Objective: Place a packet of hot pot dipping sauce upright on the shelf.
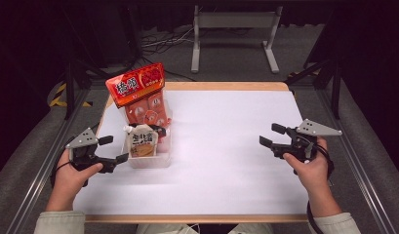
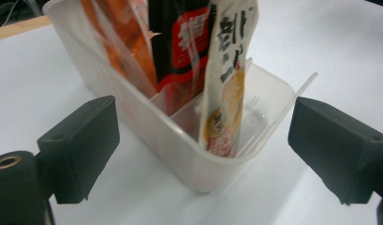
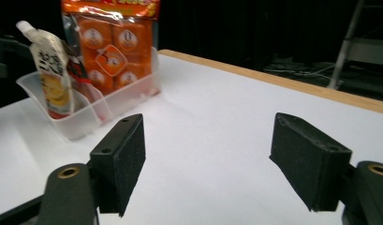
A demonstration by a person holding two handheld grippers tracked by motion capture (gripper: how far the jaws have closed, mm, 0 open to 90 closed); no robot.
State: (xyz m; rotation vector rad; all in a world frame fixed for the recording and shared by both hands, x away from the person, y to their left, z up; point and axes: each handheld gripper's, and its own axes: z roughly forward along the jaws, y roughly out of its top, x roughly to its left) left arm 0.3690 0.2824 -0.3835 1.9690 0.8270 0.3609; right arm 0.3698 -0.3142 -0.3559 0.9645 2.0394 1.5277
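holding my left gripper (image 1: 111,149) jaws apart just beside clear bin (image 1: 149,161); right gripper (image 1: 272,135) jaws apart, well away

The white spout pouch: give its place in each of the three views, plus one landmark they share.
High view: the white spout pouch stands left of centre, in the near end of the clear plastic bin.
Left gripper view: centre, upright in the bin.
Right gripper view: upper left.
Shared landmark: the orange snack bag behind it.
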